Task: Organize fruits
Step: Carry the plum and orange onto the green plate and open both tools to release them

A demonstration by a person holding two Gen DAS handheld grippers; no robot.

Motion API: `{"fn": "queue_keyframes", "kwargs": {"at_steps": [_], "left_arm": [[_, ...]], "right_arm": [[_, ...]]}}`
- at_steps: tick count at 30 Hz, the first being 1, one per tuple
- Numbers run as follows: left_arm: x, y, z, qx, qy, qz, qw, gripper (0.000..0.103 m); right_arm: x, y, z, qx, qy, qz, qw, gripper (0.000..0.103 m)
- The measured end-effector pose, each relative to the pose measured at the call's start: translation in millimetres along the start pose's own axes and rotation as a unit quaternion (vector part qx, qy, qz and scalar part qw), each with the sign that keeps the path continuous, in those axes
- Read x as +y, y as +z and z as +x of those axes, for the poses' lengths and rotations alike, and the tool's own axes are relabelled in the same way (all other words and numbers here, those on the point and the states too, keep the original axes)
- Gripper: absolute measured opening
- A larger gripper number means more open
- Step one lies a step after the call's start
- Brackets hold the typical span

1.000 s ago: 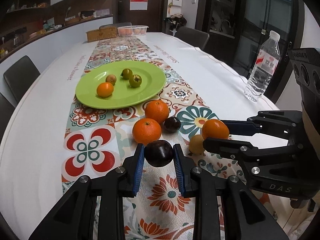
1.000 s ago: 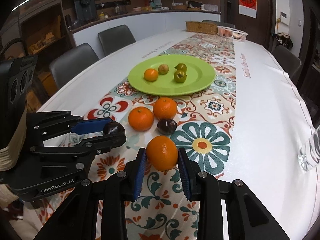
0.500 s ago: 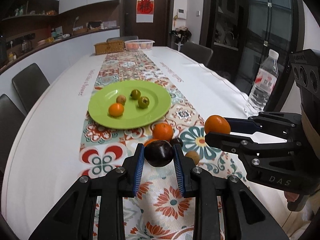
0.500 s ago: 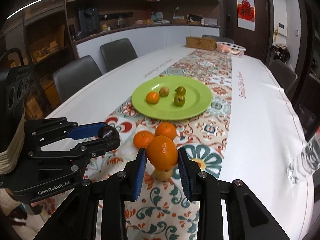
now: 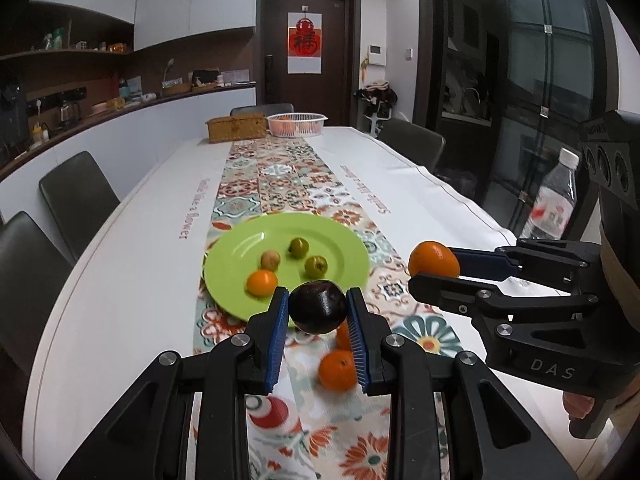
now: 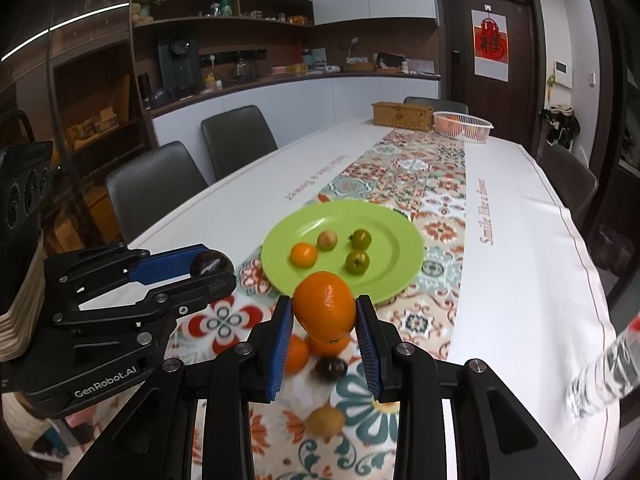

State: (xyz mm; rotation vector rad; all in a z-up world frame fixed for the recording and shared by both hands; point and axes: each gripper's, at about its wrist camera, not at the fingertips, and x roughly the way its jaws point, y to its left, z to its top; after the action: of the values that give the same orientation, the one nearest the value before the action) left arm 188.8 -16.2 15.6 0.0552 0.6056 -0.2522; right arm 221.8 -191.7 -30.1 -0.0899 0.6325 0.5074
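Observation:
My left gripper (image 5: 318,312) is shut on a dark plum (image 5: 317,307), held above the table before the green plate (image 5: 340,240). My right gripper (image 6: 324,320) is shut on an orange (image 6: 324,307), also raised; it shows in the left wrist view (image 5: 434,259) too. The plate (image 6: 400,240) holds a small orange (image 6: 303,255), a brownish fruit (image 6: 327,240) and two green fruits (image 6: 361,238). Below on the runner lie two oranges (image 6: 296,354), a dark plum (image 6: 330,368) and a yellowish fruit (image 6: 326,421).
A water bottle (image 5: 554,200) stands at the right table edge. A wicker box (image 5: 237,128) and a white basket (image 5: 296,124) sit at the far end. Dark chairs (image 5: 78,196) line both sides of the table.
Both grippers have risen from the table with their fruit and moved toward the green plate. The loose fruits now lie below and behind the fingertips.

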Motion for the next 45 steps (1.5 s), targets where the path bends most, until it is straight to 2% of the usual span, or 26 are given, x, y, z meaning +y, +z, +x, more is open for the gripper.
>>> {"fn": "queue_keyframes", "kwargs": {"at_steps": [9, 18, 34, 45], "left_arm": [[14, 26, 17, -0.007, 0.005, -0.009, 0.9999, 0.029], [32, 45, 46, 0.007, 0.012, -0.020, 0.9997, 0.029], [81, 43, 126, 0.085, 0.026, -0.074, 0.9933, 0.029], [89, 41, 165, 0.123, 0.021, -0.076, 0.9893, 0.029]], "right_arm": [[-10, 31, 20, -0.006, 0.000, 0.000, 1.000, 0.033], [-19, 59, 50, 0.005, -0.006, -0.001, 1.000, 0.033], [-36, 78, 133, 0.080, -0.014, 0.021, 0.996, 0.033], [-41, 69, 177, 0.123, -0.019, 0.029, 0.992, 0.033]]}}
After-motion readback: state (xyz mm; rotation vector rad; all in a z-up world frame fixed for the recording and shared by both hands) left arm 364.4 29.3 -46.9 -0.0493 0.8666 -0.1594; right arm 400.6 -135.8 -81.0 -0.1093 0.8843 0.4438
